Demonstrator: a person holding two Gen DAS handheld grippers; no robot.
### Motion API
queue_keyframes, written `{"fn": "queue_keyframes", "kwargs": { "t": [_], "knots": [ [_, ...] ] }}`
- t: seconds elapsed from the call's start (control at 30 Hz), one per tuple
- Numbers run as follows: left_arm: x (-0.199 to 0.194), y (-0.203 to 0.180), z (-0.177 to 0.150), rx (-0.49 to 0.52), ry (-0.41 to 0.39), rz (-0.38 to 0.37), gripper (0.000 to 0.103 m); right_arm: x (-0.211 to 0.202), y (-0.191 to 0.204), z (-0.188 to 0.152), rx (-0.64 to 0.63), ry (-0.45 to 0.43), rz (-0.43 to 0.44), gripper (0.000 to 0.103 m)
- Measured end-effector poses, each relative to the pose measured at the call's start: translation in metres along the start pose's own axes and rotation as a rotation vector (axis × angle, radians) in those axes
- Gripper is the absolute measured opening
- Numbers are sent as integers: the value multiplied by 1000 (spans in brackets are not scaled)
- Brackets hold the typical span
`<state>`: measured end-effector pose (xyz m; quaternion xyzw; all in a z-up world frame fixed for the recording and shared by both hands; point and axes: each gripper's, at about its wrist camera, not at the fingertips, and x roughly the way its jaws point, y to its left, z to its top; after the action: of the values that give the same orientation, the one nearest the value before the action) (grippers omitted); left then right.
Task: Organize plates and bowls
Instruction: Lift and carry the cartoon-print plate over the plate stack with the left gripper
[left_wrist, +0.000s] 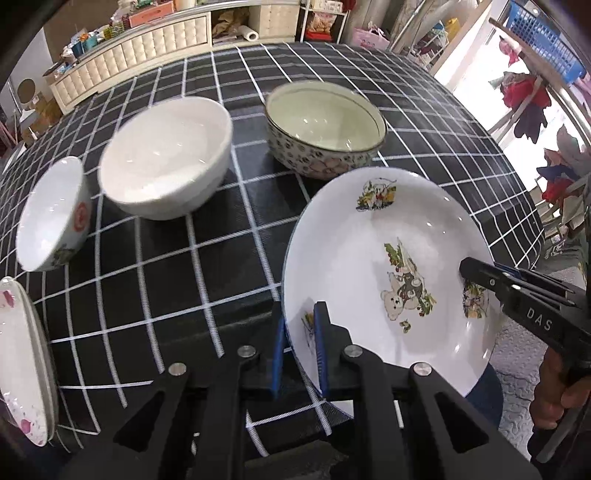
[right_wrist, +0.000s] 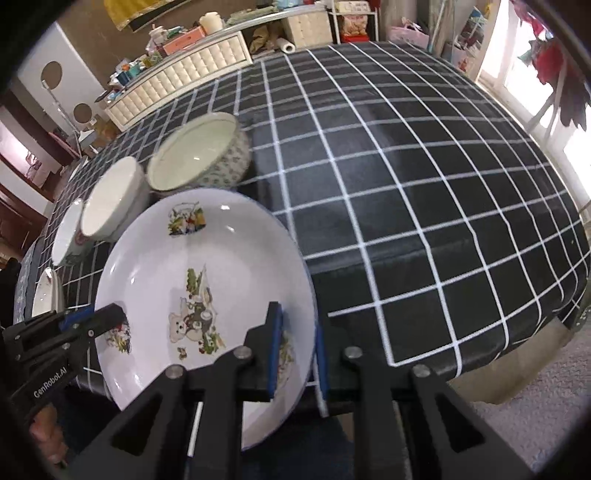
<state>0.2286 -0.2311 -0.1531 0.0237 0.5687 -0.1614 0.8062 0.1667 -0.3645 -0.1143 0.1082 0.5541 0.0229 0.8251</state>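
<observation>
A white plate with bear pictures is held above the near edge of the table by both grippers. My left gripper is shut on its left rim and also shows in the right wrist view. My right gripper is shut on its right rim and also shows in the left wrist view. Beyond the plate stand a patterned bowl, a plain white bowl and a small bowl with a red mark.
A stack of pink-flowered plates sits at the table's left. The table wears a black cloth with a white grid. A cream cabinet stands behind it, and windows are at the right.
</observation>
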Motion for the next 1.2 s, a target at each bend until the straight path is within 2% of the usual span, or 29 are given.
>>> {"fn": "queue_keyframes", "kwargs": {
  "t": [0.2, 0.4, 0.83, 1.2],
  "knots": [
    [-29, 23, -8, -23, -44, 5, 13, -11, 38, 2, -40, -21, 13, 20],
    [-58, 65, -20, -73, -80, 21, 12, -13, 80, 2, -72, -27, 43, 20],
    [-123, 181, -67, -199, -156, 82, 12, -1, 200, -2, -215, -25, 103, 20],
    [-150, 279, -115, -345, -167, 135, 12, 32, 303, -8, -360, 26, 136, 20]
  ]
}}
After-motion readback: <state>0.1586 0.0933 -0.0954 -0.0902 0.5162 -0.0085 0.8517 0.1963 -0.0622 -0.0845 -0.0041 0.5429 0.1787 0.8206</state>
